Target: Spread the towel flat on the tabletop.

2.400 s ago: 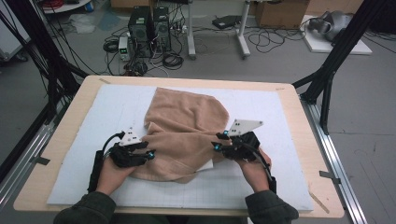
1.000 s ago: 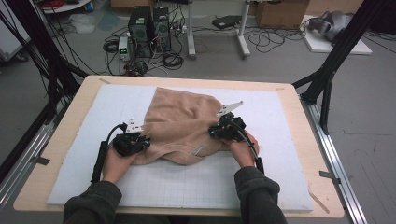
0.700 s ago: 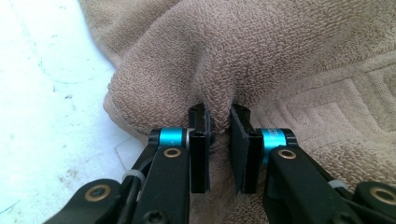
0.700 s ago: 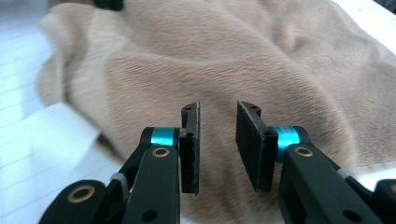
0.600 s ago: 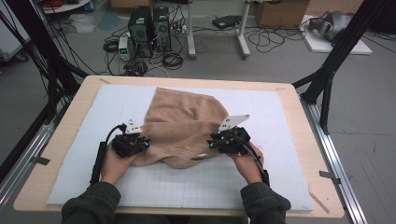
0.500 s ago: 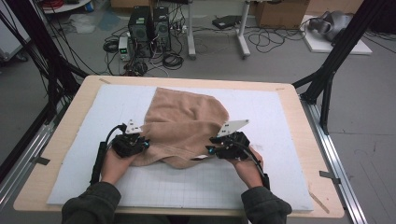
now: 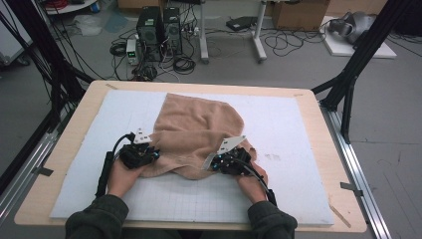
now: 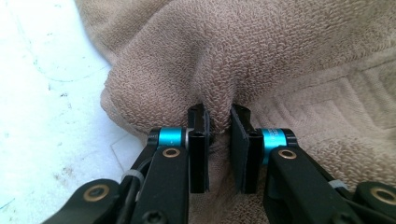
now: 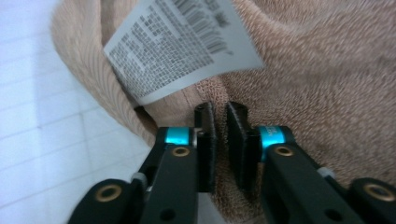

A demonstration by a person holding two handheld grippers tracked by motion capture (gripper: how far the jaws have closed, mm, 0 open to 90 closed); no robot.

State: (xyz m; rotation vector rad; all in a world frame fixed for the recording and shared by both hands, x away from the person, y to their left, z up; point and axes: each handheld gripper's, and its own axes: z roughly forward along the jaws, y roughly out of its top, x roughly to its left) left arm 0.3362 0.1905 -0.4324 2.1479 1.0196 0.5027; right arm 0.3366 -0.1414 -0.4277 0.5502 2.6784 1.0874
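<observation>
— Looking down from the high view, where did the towel (image 7: pixel 196 132) lie against the two grippers?

— It was heaped on the white mat (image 7: pixel 308 149), stretching away from the person toward the far edge of the table (image 7: pixel 74 134). Both grippers sat at its near edge, the left gripper (image 7: pixel 141 154) at the near-left corner and the right gripper (image 7: pixel 230 162) at the near-right one.

— Were the jaws holding anything?

— Yes. In the left gripper view the pads (image 8: pixel 240 140) were nearly together, pinching a ridge of terry cloth. In the right gripper view the jaws nipped a fold just below the care label (image 9: pixel 180 44).

— So which hand was nearer?

— Neither; they were level, with the near hem running crosswise between them. I judged a fold would have carried that edge straight forward.
</observation>
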